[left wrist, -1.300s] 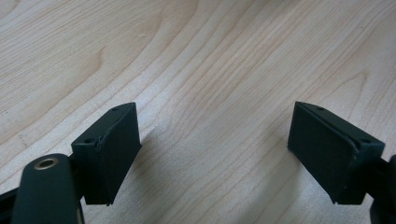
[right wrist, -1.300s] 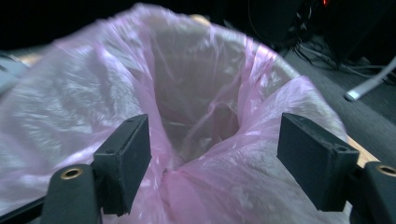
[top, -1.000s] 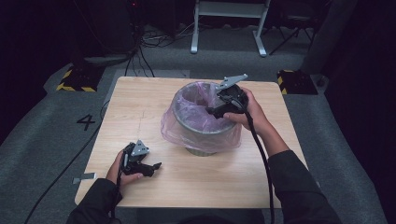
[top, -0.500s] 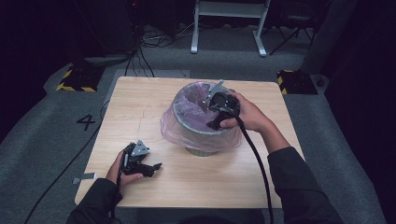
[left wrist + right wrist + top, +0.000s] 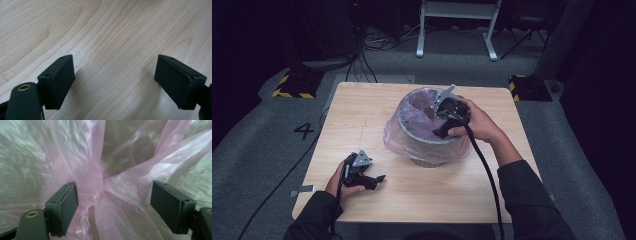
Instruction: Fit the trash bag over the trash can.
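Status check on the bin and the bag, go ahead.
Left gripper open, idle on table. Right gripper jaws just opened wide inside bin, gathered pink bag between them. Nothing in the way.

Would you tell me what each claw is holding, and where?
Nothing: the right claw stands open around a bunched fold of the pink bag; the left claw is open.

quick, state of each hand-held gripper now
left hand-held gripper: open, empty, over the table.
right hand-held gripper: open, jaws just widened, pink bag between them.

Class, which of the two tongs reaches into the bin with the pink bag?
The right tongs, over the bin, pink bag between open jaws; left tongs rest on the table.
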